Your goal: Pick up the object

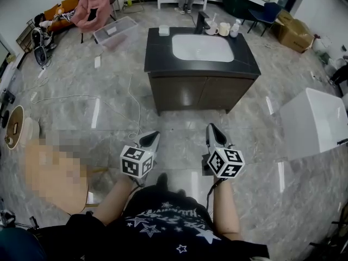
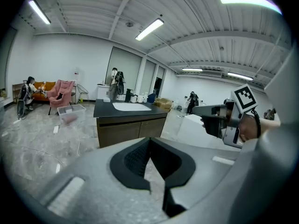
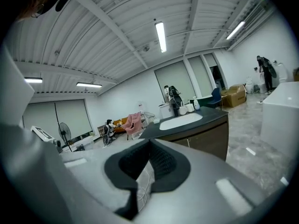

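Room: large hall with a grey marble-tile floor point(image 1: 109, 113), a white ribbed ceiling and tube lights point(image 3: 160, 36).

Central fixture: dark vanity cabinet point(image 1: 201, 88) with a black countertop point(image 1: 157, 50).
- White sink basin point(image 1: 202, 48) set in the middle.
- Black faucet point(image 1: 202, 22) at the rear edge.
- Two white mugs point(image 1: 224, 29) and a pale bottle point(image 1: 235, 29) at the rear right corner.
- Small white box point(image 1: 163, 30) at the rear left corner.

Which of these is the object to pick up cannot be told; none is near either gripper.

Floor items:
- White cable point(image 1: 70, 97), left of the cabinet.
- Clear plastic bin point(image 1: 115, 31).
- Pink cloth over a chair point(image 1: 92, 7).
- Cardboard boxes point(image 1: 293, 31), far right.
- White block point(image 1: 312, 121), right side.

Left gripper point(image 1: 152, 137): held over the floor in front of the cabinet, jaws together, nothing between them.

Right gripper point(image 1: 212, 128): alongside it, jaws together, empty.
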`<action>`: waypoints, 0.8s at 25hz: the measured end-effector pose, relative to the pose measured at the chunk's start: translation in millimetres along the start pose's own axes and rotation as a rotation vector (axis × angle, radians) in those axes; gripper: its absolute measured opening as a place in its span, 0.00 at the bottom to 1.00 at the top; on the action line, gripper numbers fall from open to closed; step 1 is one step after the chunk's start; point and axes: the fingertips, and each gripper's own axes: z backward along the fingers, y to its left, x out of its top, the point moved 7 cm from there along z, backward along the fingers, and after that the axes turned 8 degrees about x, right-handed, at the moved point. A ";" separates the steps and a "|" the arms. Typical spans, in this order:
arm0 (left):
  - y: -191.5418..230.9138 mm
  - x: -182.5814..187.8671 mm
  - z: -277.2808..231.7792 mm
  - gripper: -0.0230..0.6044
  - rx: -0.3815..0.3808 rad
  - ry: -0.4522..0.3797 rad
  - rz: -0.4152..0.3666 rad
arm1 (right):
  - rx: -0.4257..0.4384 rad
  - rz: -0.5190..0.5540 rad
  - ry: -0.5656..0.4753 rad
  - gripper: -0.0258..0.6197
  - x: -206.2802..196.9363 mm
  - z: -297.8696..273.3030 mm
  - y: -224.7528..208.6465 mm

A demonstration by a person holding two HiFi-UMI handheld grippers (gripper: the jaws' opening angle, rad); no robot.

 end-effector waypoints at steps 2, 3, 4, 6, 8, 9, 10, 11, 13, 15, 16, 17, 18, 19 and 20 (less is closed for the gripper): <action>9.1 5.9 -5.5 0.05 -0.006 -0.007 -0.007 | -0.012 0.003 -0.008 0.05 3.2 -6.9 -0.4; 14.5 9.9 -7.9 0.05 -0.008 -0.014 -0.010 | -0.016 0.005 -0.015 0.05 5.2 -10.9 0.2; 20.2 14.1 -10.0 0.05 -0.008 -0.020 -0.013 | -0.019 0.007 -0.023 0.05 7.6 -15.1 1.3; 31.1 21.5 -13.6 0.05 -0.012 -0.034 -0.027 | -0.026 0.002 -0.047 0.05 12.4 -24.1 4.2; 40.3 25.4 -18.0 0.05 -0.029 -0.041 -0.045 | -0.032 -0.011 -0.076 0.05 15.3 -33.2 7.6; 44.2 25.3 -20.6 0.05 -0.041 -0.041 -0.054 | -0.036 -0.016 -0.086 0.05 15.2 -37.3 9.4; 47.7 24.3 -23.3 0.05 -0.054 -0.039 -0.062 | -0.040 -0.017 -0.093 0.05 14.3 -41.2 11.1; 51.4 23.0 -26.1 0.05 -0.066 -0.038 -0.071 | -0.045 -0.014 -0.094 0.08 13.3 -45.3 13.0; 60.7 23.1 -31.7 0.05 -0.076 -0.037 -0.085 | -0.057 0.000 -0.086 0.17 12.8 -55.2 16.2; 69.4 26.6 -35.8 0.05 -0.076 -0.041 -0.083 | -0.058 0.009 -0.068 0.25 14.1 -64.1 17.5; 72.6 29.4 -37.8 0.05 -0.080 -0.048 -0.077 | -0.059 0.011 -0.060 0.27 15.3 -67.5 16.4; 75.4 32.4 -40.6 0.05 -0.083 -0.054 -0.073 | -0.064 0.011 -0.055 0.31 17.1 -71.0 14.0; 78.5 35.2 -44.0 0.05 -0.084 -0.058 -0.069 | -0.072 0.012 -0.052 0.33 18.7 -75.0 10.8; 81.8 37.1 -47.8 0.05 -0.082 -0.058 -0.066 | -0.079 0.011 -0.049 0.34 19.6 -79.8 7.4; 85.4 37.8 -51.8 0.05 -0.078 -0.055 -0.062 | -0.084 0.009 -0.043 0.34 19.5 -85.5 4.3</action>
